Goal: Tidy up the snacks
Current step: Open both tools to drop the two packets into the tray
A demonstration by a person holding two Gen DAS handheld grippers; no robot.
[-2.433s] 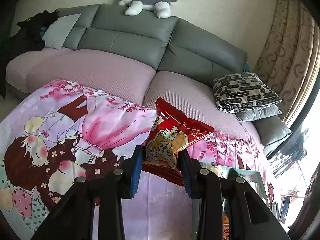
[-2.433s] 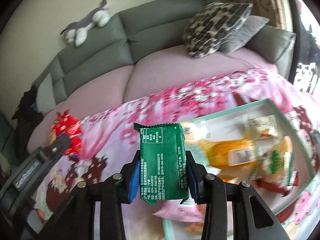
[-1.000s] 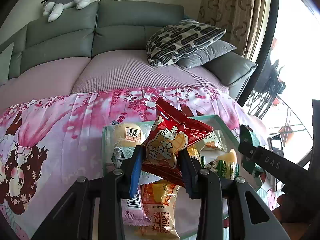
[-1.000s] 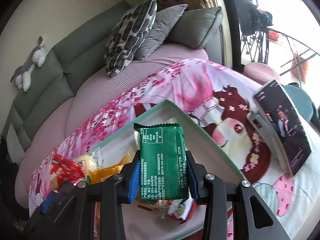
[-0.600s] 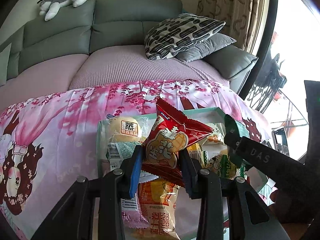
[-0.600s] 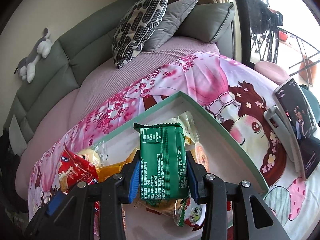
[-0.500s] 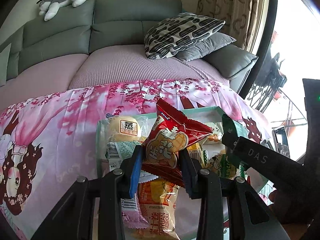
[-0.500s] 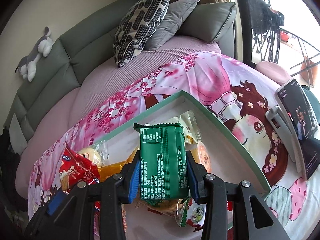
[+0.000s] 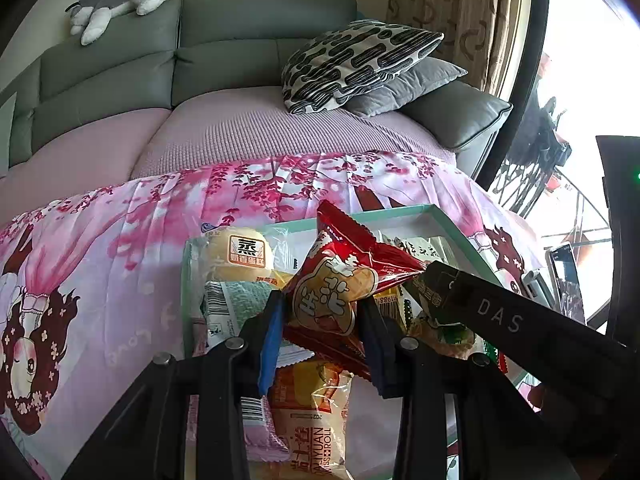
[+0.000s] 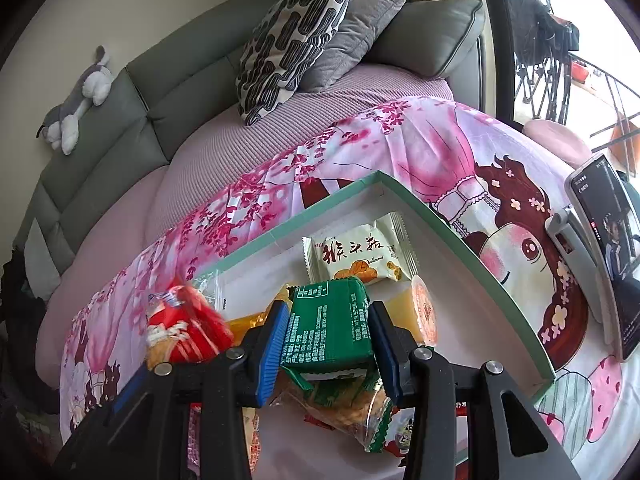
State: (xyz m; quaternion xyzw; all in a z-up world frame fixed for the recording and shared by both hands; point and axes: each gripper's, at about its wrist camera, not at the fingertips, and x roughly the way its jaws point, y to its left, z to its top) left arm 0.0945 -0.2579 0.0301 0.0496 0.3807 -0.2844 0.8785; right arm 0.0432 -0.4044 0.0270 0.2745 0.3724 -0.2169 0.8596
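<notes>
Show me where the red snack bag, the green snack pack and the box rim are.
red snack bag (image 9: pixel 340 292), left wrist view, printed front.
green snack pack (image 10: pixel 326 330), right wrist view, text side.
box rim (image 10: pixel 472 248), right wrist view, right edge.

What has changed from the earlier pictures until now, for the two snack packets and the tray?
Both hand-held grippers came from over the pink blanket to over the green-rimmed tray. The right hand-held gripper is opening: the green packet, upright before, now tips back between its jaws, over the snacks in the tray. The left hand-held gripper stays shut on the red packet. The tray's snacks lie as before.
</notes>
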